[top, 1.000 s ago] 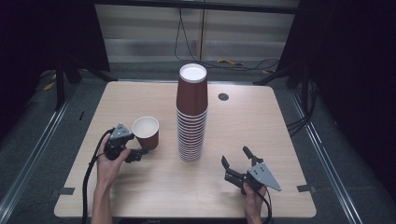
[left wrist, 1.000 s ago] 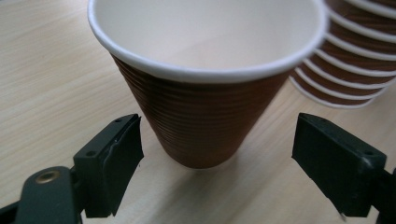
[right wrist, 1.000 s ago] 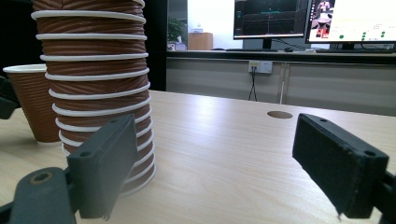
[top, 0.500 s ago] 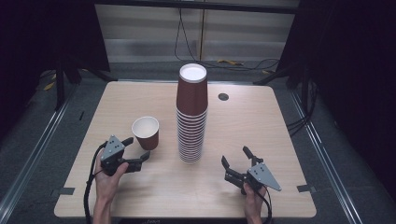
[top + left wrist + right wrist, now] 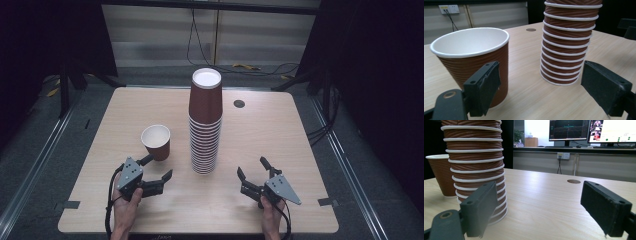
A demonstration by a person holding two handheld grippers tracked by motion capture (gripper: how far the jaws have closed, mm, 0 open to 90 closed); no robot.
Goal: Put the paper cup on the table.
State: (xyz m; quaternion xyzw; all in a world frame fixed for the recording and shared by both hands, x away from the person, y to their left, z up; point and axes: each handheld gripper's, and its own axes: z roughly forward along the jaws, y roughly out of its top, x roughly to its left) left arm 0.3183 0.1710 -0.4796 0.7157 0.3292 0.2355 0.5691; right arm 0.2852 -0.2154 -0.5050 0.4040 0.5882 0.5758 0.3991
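A single brown ribbed paper cup point(image 5: 156, 141) stands upright on the wooden table point(image 5: 280, 130), left of a tall stack of the same cups point(image 5: 205, 122). My left gripper point(image 5: 160, 166) lies just in front of the single cup, open, with nothing between its jaws. In the left gripper view the cup point(image 5: 474, 57) sits beyond the left jaw and the stack point(image 5: 567, 42) between the two jaws, farther off. My right gripper point(image 5: 250, 165) rests open to the right of the stack's foot, empty. Its view has the stack point(image 5: 475, 162) close at left and the single cup point(image 5: 440, 173) behind it.
A round cable hole point(image 5: 239, 103) sits in the tabletop behind the stack. Cables lie on the floor beyond the far edge. Monitors point(image 5: 569, 130) stand on a bench in the right gripper view. Bare wood stretches right of the stack.
My left gripper has drawn back from beside the single cup toward the near edge and slightly right. The cup stays standing in place. The right gripper has not moved.
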